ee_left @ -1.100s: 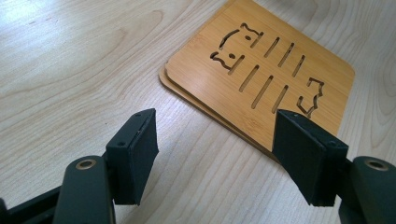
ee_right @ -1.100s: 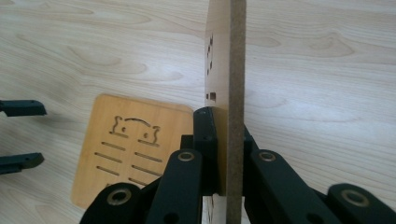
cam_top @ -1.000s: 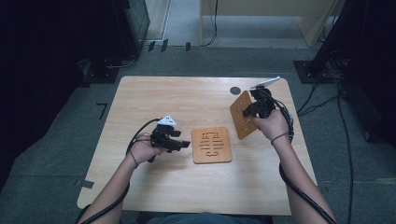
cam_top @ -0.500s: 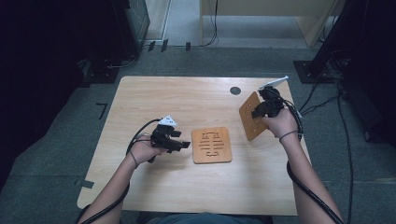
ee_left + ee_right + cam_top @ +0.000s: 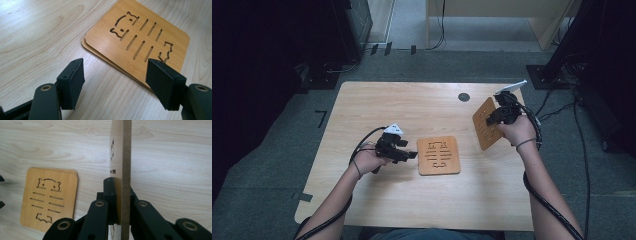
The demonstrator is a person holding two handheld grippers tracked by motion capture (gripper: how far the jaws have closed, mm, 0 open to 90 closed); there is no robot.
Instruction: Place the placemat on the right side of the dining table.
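Right hand-held gripper (image 5: 119, 202) clenched on an upright wooden coaster (image 5: 120, 152); left hand-held gripper (image 5: 117, 82) released beside stacked coasters (image 5: 140, 37).

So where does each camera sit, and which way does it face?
High view: above the table, looking down; both forearms, left gripper, right gripper.
Left gripper view: low, along open jaws at the stacked coasters.
Right gripper view: along jaws shut on the held coaster.
All share the stacked coasters.

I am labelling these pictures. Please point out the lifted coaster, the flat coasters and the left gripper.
lifted coaster (image 5: 484, 125), high view, its slotted face
flat coasters (image 5: 140, 37), left gripper view, top face between the slots
left gripper (image 5: 115, 82), left gripper view, midway between its open fingertips
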